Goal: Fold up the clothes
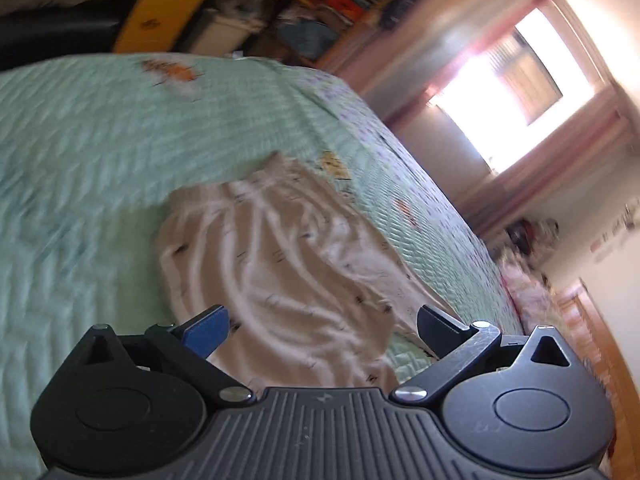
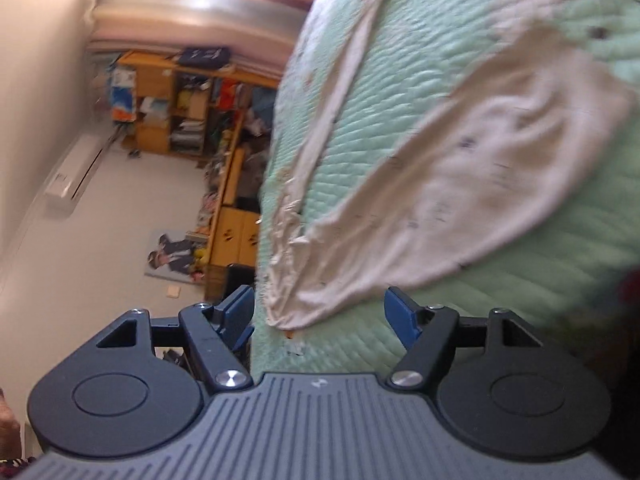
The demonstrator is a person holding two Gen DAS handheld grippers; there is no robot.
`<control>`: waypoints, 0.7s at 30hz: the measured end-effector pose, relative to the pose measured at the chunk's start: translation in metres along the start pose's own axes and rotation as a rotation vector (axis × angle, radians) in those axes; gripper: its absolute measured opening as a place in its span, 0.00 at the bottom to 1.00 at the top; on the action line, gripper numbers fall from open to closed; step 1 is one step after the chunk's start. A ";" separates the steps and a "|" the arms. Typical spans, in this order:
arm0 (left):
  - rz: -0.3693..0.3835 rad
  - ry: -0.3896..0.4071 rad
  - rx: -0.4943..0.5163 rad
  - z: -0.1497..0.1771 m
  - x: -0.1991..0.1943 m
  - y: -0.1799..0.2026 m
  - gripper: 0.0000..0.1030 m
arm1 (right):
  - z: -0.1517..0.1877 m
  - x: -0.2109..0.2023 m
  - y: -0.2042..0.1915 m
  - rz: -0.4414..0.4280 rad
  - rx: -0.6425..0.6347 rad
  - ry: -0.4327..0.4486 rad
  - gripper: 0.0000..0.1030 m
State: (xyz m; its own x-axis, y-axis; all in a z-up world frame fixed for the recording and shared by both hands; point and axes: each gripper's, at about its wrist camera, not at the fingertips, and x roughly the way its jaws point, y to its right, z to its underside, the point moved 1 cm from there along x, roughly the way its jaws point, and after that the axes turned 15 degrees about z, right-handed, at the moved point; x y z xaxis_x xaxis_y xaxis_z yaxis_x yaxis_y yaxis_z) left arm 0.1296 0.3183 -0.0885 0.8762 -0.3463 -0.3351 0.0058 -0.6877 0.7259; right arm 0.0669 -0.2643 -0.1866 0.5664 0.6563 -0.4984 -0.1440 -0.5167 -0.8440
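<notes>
Beige soft cloth with small dark marks, a wrinkled garment [image 1: 280,264], lies spread on the mint-green quilted bedspread [image 1: 80,152], near the bed edge that faces the window. Its folds run in long waves, and one end is gathered like a waistband. In the right wrist view the same garment [image 2: 480,168] reaches to the bed edge, beside a long pale crumpled strip of fabric [image 2: 332,112] along that edge.

The left gripper [image 1: 322,332] has its jaws wide, with nothing between the pads; the cloth lies apart below it. The right gripper [image 2: 320,316] stands wide too, holding nothing.

Both views are blurred, so the print on the garment is hard to read. A yellow wooden shelf unit [image 2: 176,100], full of mixed things, stands by the wall. A bright window with pink curtains [image 1: 508,92] is overexposed.
</notes>
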 end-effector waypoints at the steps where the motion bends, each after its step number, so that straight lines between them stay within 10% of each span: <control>1: -0.004 -0.020 0.040 -0.009 0.009 0.002 0.97 | -0.004 0.005 -0.005 0.003 -0.025 -0.005 0.71; 12: -0.213 -0.136 0.274 -0.118 0.125 -0.024 0.98 | -0.055 0.081 -0.038 -0.038 -0.107 -0.042 0.77; 21: -0.198 -0.225 0.297 -0.165 0.217 -0.052 0.97 | -0.079 0.136 -0.048 -0.040 -0.126 -0.102 0.78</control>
State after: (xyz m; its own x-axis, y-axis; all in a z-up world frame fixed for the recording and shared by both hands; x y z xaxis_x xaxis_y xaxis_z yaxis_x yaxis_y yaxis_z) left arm 0.3992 0.3840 -0.0999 0.7448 -0.2972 -0.5975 -0.0048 -0.8977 0.4406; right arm 0.2149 -0.1940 -0.1984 0.4834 0.7268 -0.4879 -0.0162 -0.5498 -0.8351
